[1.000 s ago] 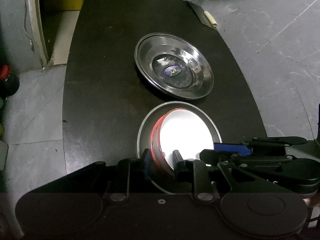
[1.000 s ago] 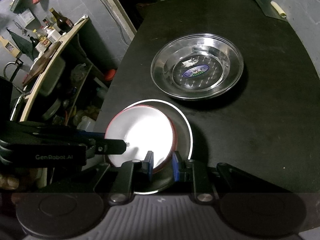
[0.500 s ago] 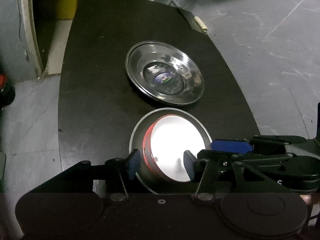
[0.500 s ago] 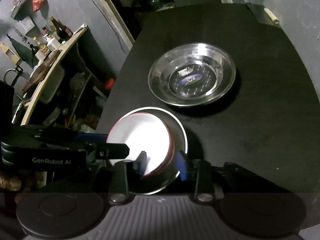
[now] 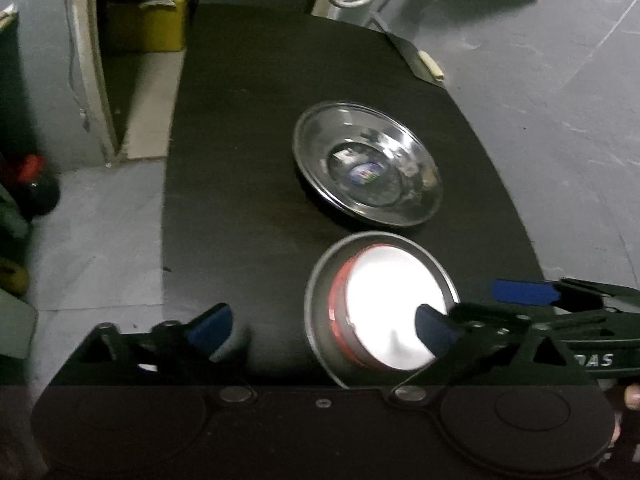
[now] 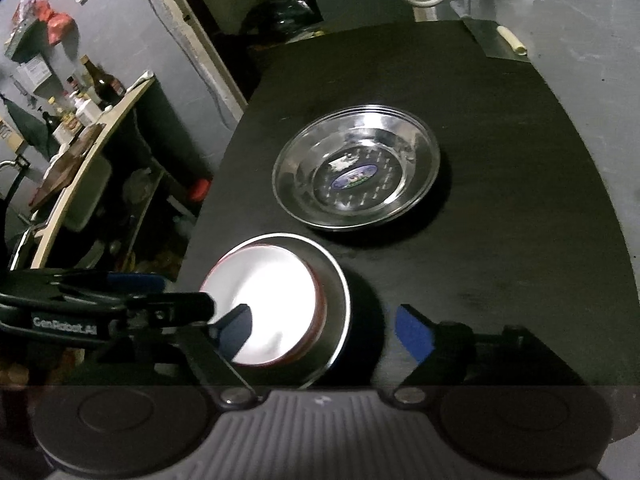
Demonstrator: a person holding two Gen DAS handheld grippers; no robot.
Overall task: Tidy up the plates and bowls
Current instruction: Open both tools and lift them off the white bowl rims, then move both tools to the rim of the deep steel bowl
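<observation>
A white bowl with a red outside [image 5: 388, 296] [image 6: 272, 292] sits nested in a steel bowl [image 5: 316, 304] [image 6: 340, 300] near the front of the black table [image 5: 240, 160]. Beyond it lies a wide steel plate [image 5: 368, 168] [image 6: 356, 168] with a sticker in its middle. My left gripper [image 5: 322, 328] straddles the bowls' left side, its jaws opening wide, and its pads touch nothing. My right gripper [image 6: 324, 334] straddles their right side, jaws also opening and off the rim. Each gripper shows at the side of the other's view.
A blade with a pale handle [image 5: 420, 64] [image 6: 504, 40] lies at the table's far right corner. A shelf with bottles [image 6: 80, 120] stands left of the table, and a yellow box [image 5: 148, 28] sits on the floor behind. Grey floor surrounds the table.
Both grippers have let go of the white bowl's rim and opened wide. The bowl, tilted a second ago, now rests level inside the steel bowl.
</observation>
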